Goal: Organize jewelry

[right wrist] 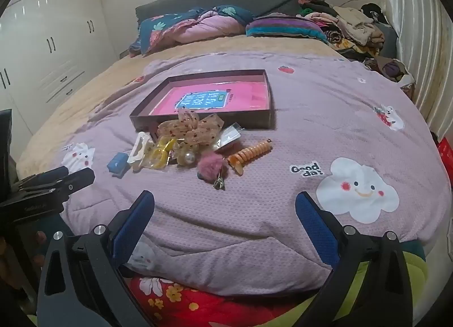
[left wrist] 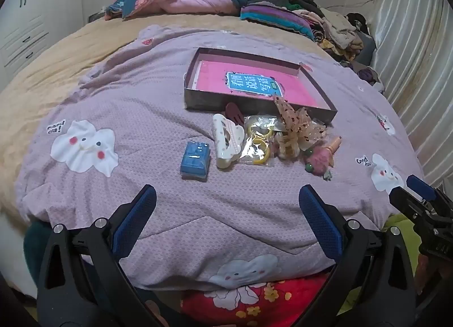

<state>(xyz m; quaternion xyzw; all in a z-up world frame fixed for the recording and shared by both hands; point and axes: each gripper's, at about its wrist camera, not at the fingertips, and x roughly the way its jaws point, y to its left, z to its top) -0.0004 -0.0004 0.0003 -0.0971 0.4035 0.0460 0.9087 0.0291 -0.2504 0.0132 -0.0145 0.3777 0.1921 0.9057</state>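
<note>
Both sets of fingers spread wide, left gripper (left wrist: 228, 219) and right gripper (right wrist: 225, 222) gripping nothing. Hair accessories (left wrist: 271, 140) heaped mid-frame below the box (left wrist: 254, 100), on the bed (left wrist: 141, 100).

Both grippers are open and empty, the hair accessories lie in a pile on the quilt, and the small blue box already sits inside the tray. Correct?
Not quite: the small blue box lies on the quilt, left of the pile and outside the tray, as the left wrist view shows. The rest stands: left gripper and right gripper are open and empty.
</note>
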